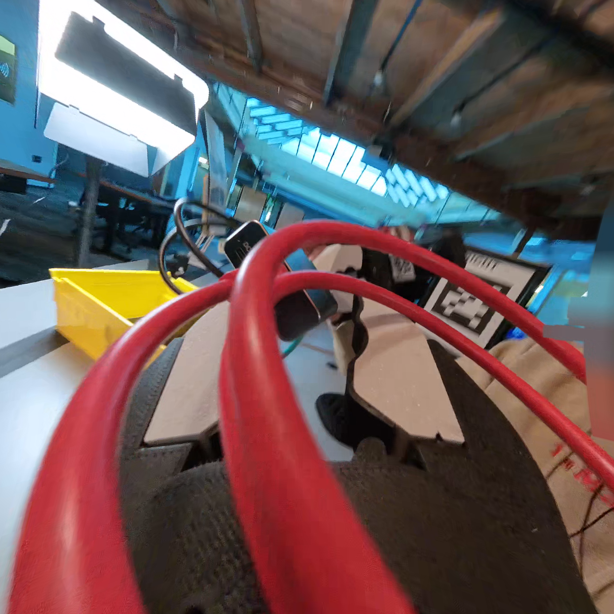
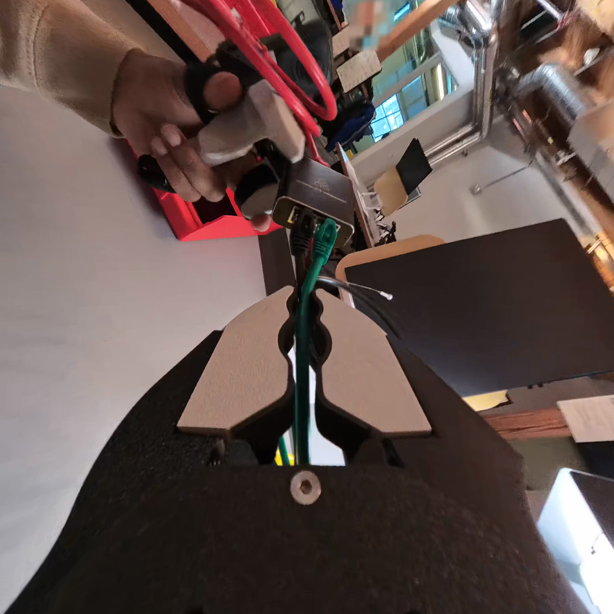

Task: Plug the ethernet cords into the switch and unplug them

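while the switch (image 2: 315, 196) hangs off the bench (image 2: 83, 265) at 12 o'clock in the right wrist view, clenched in the left tongs (image 2: 265, 186) by a hand (image 2: 166, 133). right tongs (image 2: 305, 299) closed around the green cord (image 2: 304, 365), below its plug at 6 o'clock of the switch. black cord (image 2: 302, 232) plugged just beside, at 9 o'clock of the green plug. red cord (image 1: 259, 365) looped over the left tongs, blocking much of the left wrist view. red bin (image 2: 199, 226) and yellow bin (image 1: 99, 299) on the bench. likely light, rigid switch; limp, springy cords. better to grip at the plug boot, pressing the latch, not pull on the cable.
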Demonstrator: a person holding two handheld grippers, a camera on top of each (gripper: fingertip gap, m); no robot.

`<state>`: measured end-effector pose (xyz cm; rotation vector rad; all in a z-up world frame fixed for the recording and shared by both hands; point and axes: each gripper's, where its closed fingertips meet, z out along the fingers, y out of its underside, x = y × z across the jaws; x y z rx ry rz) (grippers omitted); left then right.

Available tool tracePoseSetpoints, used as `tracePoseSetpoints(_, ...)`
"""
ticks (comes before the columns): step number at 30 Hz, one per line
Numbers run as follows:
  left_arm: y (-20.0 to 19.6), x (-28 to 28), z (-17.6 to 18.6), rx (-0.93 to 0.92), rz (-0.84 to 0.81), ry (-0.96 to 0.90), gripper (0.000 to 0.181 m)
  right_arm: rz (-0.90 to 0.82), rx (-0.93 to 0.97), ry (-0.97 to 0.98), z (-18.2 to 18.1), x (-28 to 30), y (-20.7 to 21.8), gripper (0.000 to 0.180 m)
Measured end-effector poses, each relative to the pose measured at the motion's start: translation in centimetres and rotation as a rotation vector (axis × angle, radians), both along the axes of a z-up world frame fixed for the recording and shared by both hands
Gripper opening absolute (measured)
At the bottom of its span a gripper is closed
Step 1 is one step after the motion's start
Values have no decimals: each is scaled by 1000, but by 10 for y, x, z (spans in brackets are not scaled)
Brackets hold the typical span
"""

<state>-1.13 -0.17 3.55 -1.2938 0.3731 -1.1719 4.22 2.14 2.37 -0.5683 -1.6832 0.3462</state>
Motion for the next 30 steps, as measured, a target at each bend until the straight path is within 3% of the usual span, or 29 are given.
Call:
tracePoseSetpoints(1, 0, -3, 3, -10, -17, -66, 55, 5, 24, 3, -1, -2, -2, 6)
tracePoseSetpoints(4, 7, -15, 4, -70, -37, -235, 33, 22, 81, 3, -7, -9, -5, 6)
tracePoseSetpoints(6, 11, -21, 1, -97, -39, -323, 30, -5, 113, -21, -16, -14, -1, 6)
tracePoseSetpoints(11, 10, -30, 5, 0, 82, -285, 27, -16, -18, 75, -8, -22, 6, 10)
tracePoseSetpoints(14, 6, -40, 13, 53, 143, -288, 26, 59, -109, 228, 22, -17, -10, 13)
tracePoseSetpoints(18, -2, -59, 24, 127, 180, -328, 26, 237, -358, 230, 38, -11, -48, 10)
tracePoseSetpoints(22, -15, -68, 37, 230, 228, -329, 26, 355, -705, 29, -5, -48, -79, 15)
tracePoseSetpoints(26, -29, -62, 50, 326, 247, -317, 27, 353, -1018, 87, -29, -83, -73, 46)
tracePoseSetpoints(30, -32, -38, 49, 364, 226, -273, 26, 424, -1213, 282, 4, -70, -57, 49)
